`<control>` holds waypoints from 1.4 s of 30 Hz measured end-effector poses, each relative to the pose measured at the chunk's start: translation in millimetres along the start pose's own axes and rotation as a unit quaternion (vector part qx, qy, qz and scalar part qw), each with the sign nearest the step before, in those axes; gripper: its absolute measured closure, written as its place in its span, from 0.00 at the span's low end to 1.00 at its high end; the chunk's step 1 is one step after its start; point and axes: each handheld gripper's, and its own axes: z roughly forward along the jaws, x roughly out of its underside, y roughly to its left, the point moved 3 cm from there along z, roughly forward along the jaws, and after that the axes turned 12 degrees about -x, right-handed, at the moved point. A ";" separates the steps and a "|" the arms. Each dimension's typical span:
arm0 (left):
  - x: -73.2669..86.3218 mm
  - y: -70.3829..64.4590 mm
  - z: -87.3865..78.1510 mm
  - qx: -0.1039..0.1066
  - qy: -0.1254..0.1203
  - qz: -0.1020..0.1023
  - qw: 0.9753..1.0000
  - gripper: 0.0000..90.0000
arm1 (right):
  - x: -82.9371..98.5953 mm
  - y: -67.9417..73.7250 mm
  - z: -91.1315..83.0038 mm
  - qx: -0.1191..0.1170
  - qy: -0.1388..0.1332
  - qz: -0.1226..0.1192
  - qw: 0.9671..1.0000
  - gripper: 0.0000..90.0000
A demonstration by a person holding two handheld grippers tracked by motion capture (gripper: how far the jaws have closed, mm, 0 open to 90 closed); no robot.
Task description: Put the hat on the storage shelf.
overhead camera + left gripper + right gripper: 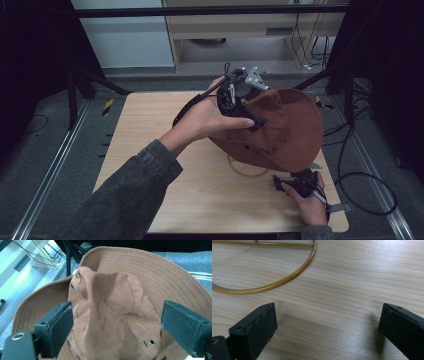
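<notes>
— Where is the hat?

— The brown suede wide-brimmed hat is raised above the right half of the pale wooden table, tilted, its crumpled crown facing the left gripper. Under it a thin yellow wire ring lies flat on the table.

— And the left tongs?

— In the left gripper view the jaws stand wide apart on either side of the crown, released. The left pad is right at the suede; whether it touches I cannot tell. The left hand holds that gripper up beside the hat.

— The right one?

— The right gripper is low, near the table's front right corner, just below the brim, in the right hand. In its own view the jaws are spread open over bare wood with nothing between them, the yellow ring lying just ahead.
</notes>
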 end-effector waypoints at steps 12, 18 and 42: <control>14.0 8.1 -25.3 -0.008 -0.007 -0.017 1.000 0.09 | 0.1 0.1 -0.1 0.001 0.000 -0.001 1.000 0.02; 36.7 21.4 -49.8 -0.027 -0.014 -0.034 0.999 0.08 | 0.2 0.2 -0.2 0.001 -0.001 -0.001 1.000 0.02; 229.7 23.3 -76.5 -0.069 0.046 -0.103 0.991 0.07 | 0.2 0.8 -0.4 -0.003 0.000 0.000 1.000 0.02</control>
